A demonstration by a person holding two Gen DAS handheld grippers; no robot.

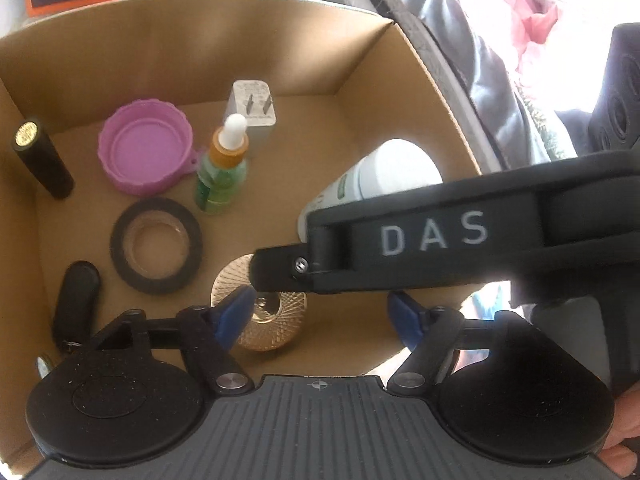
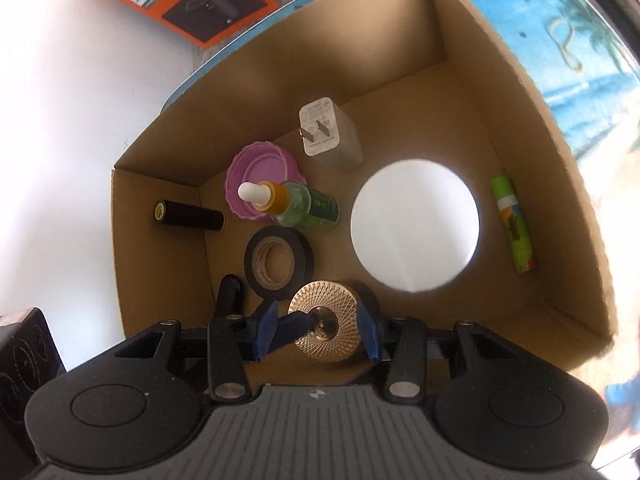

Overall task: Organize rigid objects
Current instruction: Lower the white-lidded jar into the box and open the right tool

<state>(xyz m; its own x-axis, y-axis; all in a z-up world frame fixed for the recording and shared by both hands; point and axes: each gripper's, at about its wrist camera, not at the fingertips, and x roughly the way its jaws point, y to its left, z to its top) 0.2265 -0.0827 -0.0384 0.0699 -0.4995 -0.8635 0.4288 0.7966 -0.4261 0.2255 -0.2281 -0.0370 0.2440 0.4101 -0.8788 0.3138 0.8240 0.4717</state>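
Observation:
A cardboard box (image 2: 460,48) holds several rigid objects. My right gripper (image 2: 316,330) is inside the box with its blue pads (image 2: 370,332) on both sides of a round gold knurled jar (image 2: 325,320); the pads look closed on it. The same jar shows in the left wrist view (image 1: 260,320), with the right gripper's black arm (image 1: 432,240) reaching across above it. My left gripper (image 1: 320,316) is open and empty, hovering over the box's near side. A white-lidded jar (image 2: 414,224) stands beside the gold one.
In the box lie a black tape roll (image 2: 278,262), a green dropper bottle (image 2: 296,202), a purple lid (image 2: 260,168), a white charger plug (image 2: 330,136), a black tube (image 2: 188,214), a green stick (image 2: 514,224) and a black key fob (image 1: 76,304). An orange carton (image 2: 200,0) sits outside.

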